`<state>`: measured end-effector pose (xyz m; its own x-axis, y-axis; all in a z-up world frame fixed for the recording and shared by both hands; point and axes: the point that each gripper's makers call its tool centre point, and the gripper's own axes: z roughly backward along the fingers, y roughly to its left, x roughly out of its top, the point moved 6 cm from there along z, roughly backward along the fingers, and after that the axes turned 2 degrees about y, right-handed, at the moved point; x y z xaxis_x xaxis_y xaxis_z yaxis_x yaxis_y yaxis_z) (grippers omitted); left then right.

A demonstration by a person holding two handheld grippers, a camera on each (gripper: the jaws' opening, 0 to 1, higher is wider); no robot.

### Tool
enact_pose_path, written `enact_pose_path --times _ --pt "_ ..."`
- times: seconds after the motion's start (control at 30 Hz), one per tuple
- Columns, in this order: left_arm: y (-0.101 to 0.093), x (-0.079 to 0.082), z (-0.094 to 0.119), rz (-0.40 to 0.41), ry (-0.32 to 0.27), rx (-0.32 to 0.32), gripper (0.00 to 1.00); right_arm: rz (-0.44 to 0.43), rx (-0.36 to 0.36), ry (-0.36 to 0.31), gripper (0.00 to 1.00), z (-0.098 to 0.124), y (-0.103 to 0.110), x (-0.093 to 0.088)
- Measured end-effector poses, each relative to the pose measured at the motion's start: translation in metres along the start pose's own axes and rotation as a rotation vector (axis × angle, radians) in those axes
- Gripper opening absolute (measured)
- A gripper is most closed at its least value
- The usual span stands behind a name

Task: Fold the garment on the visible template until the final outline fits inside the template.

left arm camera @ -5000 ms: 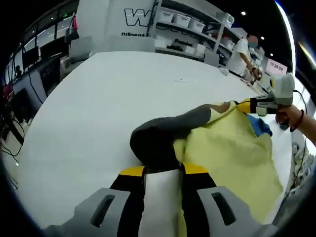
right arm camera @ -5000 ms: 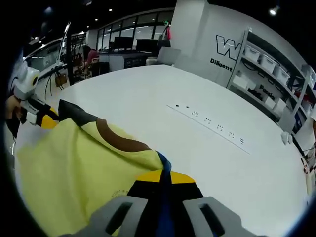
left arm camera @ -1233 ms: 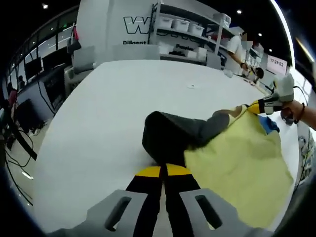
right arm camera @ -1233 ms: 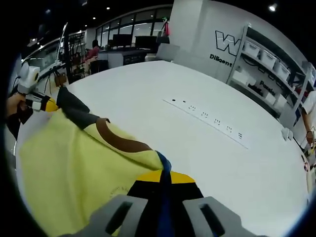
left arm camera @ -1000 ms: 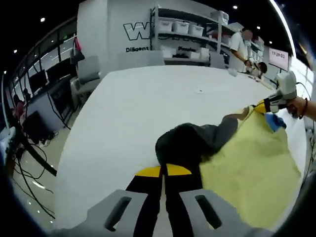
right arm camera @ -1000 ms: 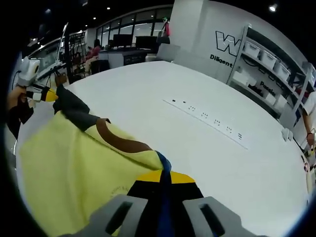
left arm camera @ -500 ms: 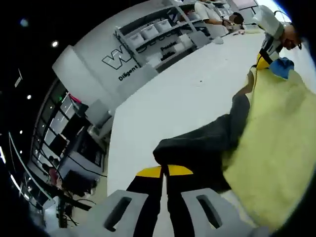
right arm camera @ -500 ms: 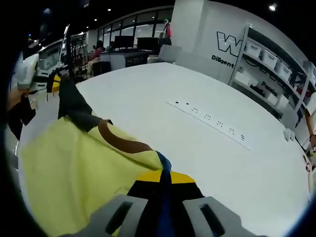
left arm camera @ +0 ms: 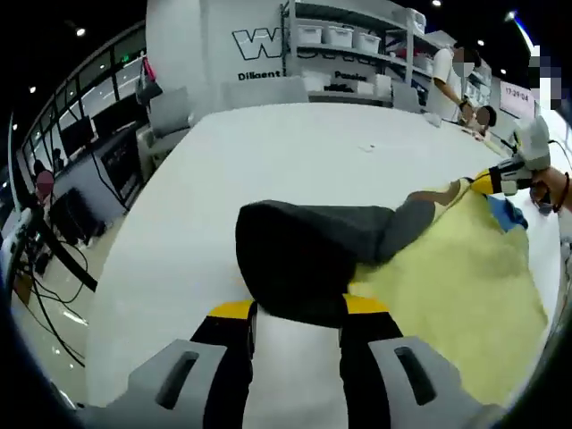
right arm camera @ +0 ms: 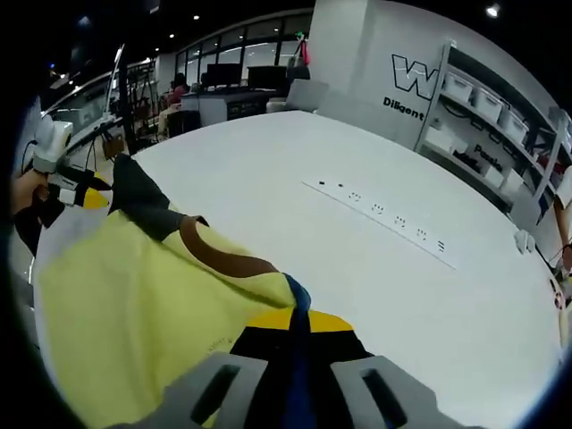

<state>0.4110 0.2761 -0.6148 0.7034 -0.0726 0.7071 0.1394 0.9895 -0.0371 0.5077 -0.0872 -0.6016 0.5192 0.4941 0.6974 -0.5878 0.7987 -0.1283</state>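
A yellow garment (left arm camera: 465, 277) with a dark grey sleeve (left arm camera: 304, 255), a brown collar band (right arm camera: 223, 259) and a blue patch (right arm camera: 300, 295) lies on the white table (left arm camera: 268, 161). My left gripper (left arm camera: 299, 313) is open, its yellow-tipped jaws standing apart at the sleeve's near edge, and the sleeve rests on the table. In the right gripper view the left gripper (right arm camera: 79, 195) sits at the far left beside the sleeve (right arm camera: 138, 206). My right gripper (right arm camera: 295, 323) is shut on the garment's blue-patched edge. It appears in the left gripper view (left arm camera: 497, 179), held by a hand.
A row of power sockets (right arm camera: 384, 219) is set into the table beyond the garment. The table edge (left arm camera: 125, 268) drops off to the left, with chairs (left arm camera: 170, 107) and desks behind. Shelves with bins (left arm camera: 349, 40) and a person (left arm camera: 451, 76) stand at the back.
Half a second ago my left gripper was shut on the dark sleeve and held it up. Now its jaws are apart and the sleeve lies flat on the table. The right gripper keeps its hold.
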Motion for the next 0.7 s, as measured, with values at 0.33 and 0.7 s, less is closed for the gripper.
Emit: enact_pose_path --times 0.33,0.7 --pt "-0.010 -0.007 -0.012 -0.002 0.016 0.001 0.29 0.000 0.003 0.005 0.00 0.000 0.000 -0.002" --pt "-0.012 -0.006 -0.012 -0.009 0.008 0.015 0.07 -0.002 0.005 0.009 0.00 0.000 0.000 -0.003"
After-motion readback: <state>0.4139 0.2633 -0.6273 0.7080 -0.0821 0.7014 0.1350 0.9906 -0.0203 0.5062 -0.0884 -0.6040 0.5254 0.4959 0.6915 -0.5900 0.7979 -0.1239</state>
